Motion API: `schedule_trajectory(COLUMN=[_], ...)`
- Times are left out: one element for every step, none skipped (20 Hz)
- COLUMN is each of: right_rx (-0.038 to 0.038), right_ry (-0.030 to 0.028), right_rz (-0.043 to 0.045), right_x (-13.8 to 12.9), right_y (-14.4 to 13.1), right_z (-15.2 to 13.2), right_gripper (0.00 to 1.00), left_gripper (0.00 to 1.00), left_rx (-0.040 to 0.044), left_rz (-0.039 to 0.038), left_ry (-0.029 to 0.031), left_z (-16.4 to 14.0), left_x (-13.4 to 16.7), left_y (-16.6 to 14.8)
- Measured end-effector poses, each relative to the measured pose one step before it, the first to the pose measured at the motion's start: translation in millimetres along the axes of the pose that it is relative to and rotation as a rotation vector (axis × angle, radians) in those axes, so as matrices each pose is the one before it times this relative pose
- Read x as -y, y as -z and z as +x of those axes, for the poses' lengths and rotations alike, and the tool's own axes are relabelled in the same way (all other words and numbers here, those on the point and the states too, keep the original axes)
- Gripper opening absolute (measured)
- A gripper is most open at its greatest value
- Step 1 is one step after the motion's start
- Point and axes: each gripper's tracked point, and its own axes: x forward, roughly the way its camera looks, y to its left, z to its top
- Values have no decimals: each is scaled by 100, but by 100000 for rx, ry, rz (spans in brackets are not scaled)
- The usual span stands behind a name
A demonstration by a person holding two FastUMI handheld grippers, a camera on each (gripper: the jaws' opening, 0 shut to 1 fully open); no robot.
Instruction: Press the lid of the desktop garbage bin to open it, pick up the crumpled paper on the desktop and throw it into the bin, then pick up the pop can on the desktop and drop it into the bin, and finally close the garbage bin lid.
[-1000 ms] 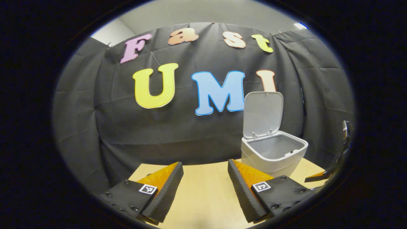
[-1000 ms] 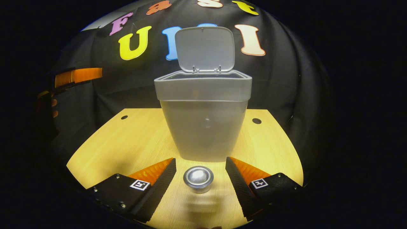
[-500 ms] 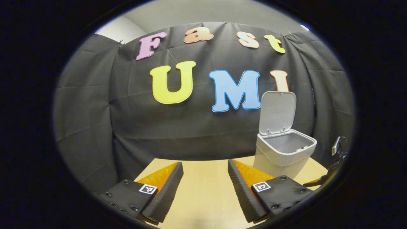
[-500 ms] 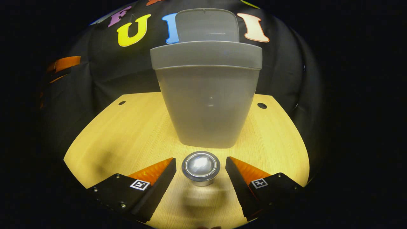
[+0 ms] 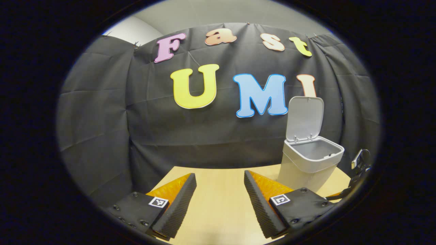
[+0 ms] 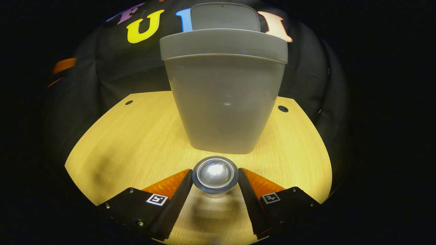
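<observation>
I see the garbage bin [image 6: 224,102] standing upright on the worktop [image 6: 136,143], a pale grey tapered tub with a thicker collar round its top. Its lid [image 5: 305,117] is swung up on the rear hinge and stands nearly vertical, leaving the mouth open; from the left gripper view I cannot make out anything inside. The pop can [image 6: 215,174] sits just in front of the bin's base, its shiny concave metal end facing me, close against the fingers [image 6: 180,194] on either side
</observation>
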Motion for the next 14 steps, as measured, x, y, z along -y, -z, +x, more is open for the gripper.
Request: schedule_trajectory(right_rx=[25,-232,94,340,863,930,921,1112,1140,872,1522,2042,2050,2181], right_ry=[-287,-205,-294,-390,-394,-418,-705,-805,-799,-1090,-1605,-1531,-1519,-1521], right_rz=[-135,-181,-197,-218,-320,-351,-387,-397,-444,-81,173,13,-327,-641], right_x=[-81,-41,1,-214,-83,-226,-202,-389,-349,-385,-589,-683,-609,-644], right_y=[-81,151,-59,-25,-225,-248,-456,-418,-524,-602,-834,-914,-1068,-1010], right_z=[-133,-114,-111,-342,-298,-412,-284,-285,-332,-393,-328,-407,-292,-384], right_gripper=[85,84,84,84,84,84,83,83,84,83,83,84,84,84], left_gripper=[91,90,90,93,93,93,93,96,96,96,96,96,96,96], left_rx=[-90,-100,-170,-85,-8,55,105,19,-44,-56,-38,-81,-72,-94], left_rz=[-373,-427,-310,-179,-69,-19,-25,-81,-91,-51,64,113,55,-102], left_ry=[-138,-40,-17,126,149,238,282,378,419,386,339,294,140,209], left_z=[-15,-89,-56,13,2,83,75,144,48,-24,-17,33,39,37], left_x=[-86,-82,-17,-55,103,86,49,240,204,28,113,84,87,-28], left_y=[-2,43,37,18,-32,94,-18,32,-13,4,38,51,74,32])
